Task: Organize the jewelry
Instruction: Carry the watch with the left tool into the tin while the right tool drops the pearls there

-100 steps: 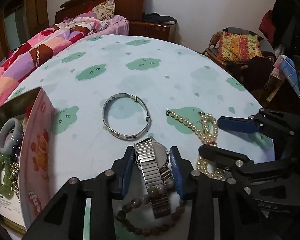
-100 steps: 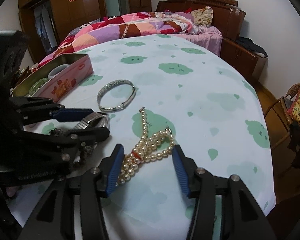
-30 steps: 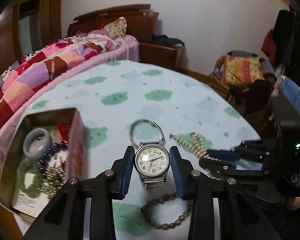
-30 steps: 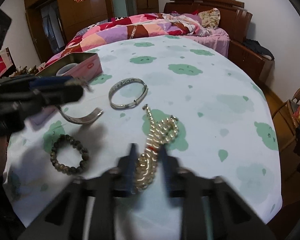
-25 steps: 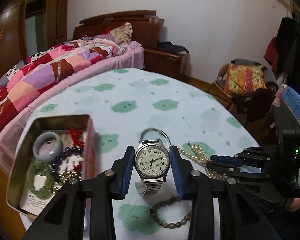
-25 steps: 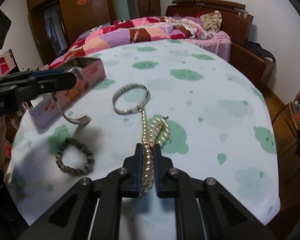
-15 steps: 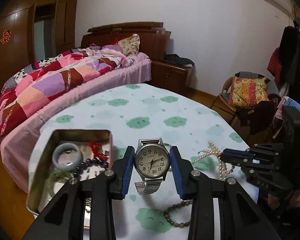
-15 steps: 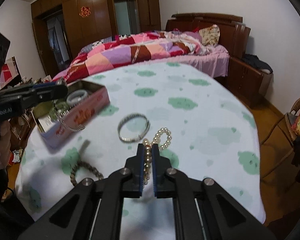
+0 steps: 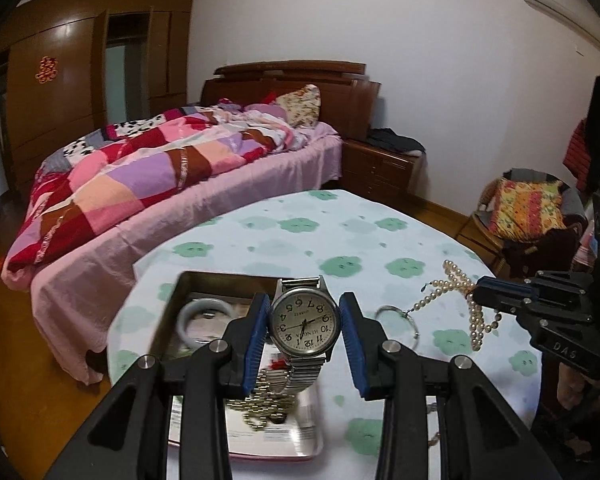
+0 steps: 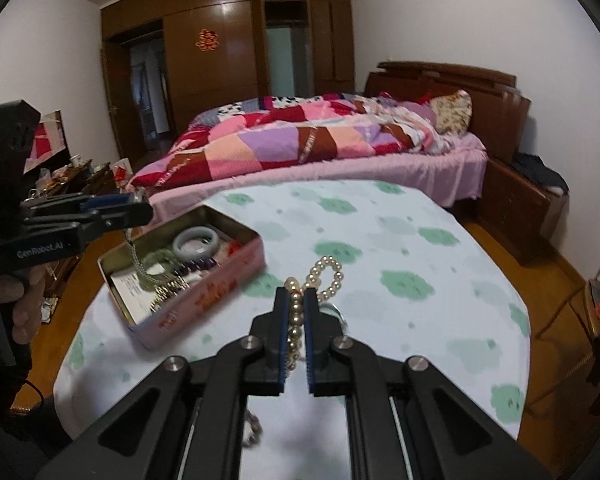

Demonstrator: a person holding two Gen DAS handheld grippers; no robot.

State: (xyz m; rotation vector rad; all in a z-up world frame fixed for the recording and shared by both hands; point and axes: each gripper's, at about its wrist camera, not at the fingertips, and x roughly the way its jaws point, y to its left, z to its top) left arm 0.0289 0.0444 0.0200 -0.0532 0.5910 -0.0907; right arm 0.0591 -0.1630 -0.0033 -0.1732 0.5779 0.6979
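Left hand-held gripper clamped on round silver steel-banded wristwatch above open pink rectangular tin, likely for dropping; right hand-held gripper pinching cream pearl strand, lifted off the table.

Behind my table, w/ its green-blotch cloth, a bed w/ patchwork quilt & floral pillow by the headboard. Brown wardrobe on far wall, nightstand beside bed, chair w/ bright cushion off table's right edge.
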